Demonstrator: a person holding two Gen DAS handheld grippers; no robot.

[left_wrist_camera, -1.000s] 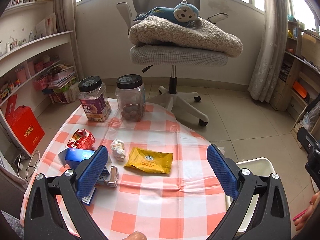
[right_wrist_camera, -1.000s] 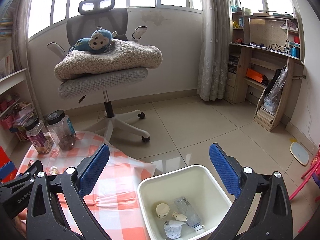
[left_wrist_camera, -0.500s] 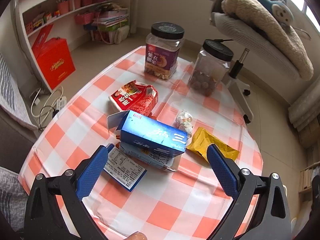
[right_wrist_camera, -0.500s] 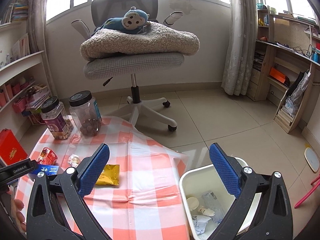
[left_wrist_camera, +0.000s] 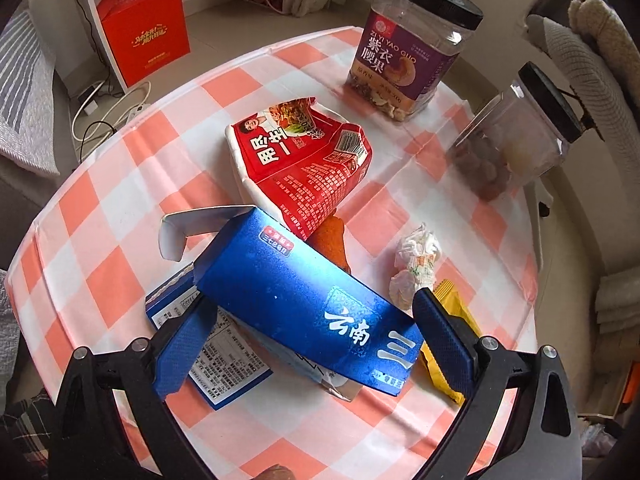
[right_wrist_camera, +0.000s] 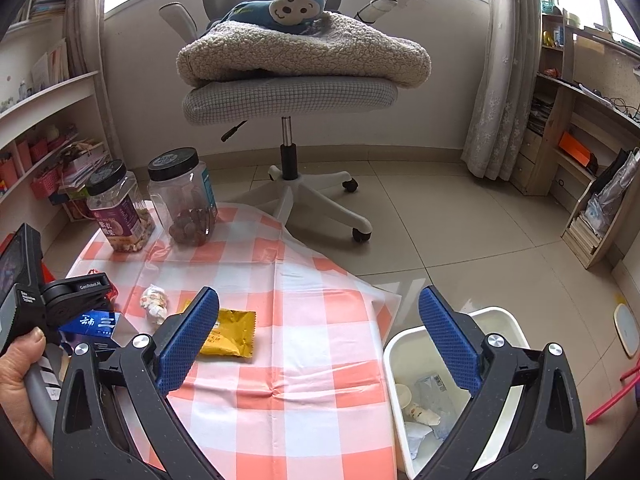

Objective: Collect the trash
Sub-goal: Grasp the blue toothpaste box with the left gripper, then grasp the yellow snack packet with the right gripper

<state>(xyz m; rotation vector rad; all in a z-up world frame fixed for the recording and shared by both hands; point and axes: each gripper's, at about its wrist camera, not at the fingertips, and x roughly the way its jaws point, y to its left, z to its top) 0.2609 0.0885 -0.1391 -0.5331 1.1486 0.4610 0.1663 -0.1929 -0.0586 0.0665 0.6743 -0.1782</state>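
Over the last second the left gripper (left_wrist_camera: pixel 308 328) has swung away from a level view across the table and dropped close over the litter, so that the blue carton (left_wrist_camera: pixel 308 300) now fills the lower middle of the left wrist view, lying between the two wide-open blue fingers (left_wrist_camera: pixel 180 352) with nothing yet pinched. The carton lies tilted, its flap open toward the upper left, on top of a flat white-and-blue box (left_wrist_camera: pixel 224 356), and its upper end overlaps the crumpled red noodle packet (left_wrist_camera: pixel 300 160) just above it in the frame. A wadded white wrapper (left_wrist_camera: pixel 416 264) and a yellow sachet (left_wrist_camera: pixel 452 344) lie at the right, beside the right-hand finger. This suggests the carton is the next piece to be collected and that closing on it is the step in hand. The right gripper (right_wrist_camera: pixel 316 344) has turned too, and it hangs open and empty, with the checked tablecloth (right_wrist_camera: pixel 288 412) at lower centre of its view and the white bin (right_wrist_camera: pixel 400 356), already holding some scraps, at lower right.
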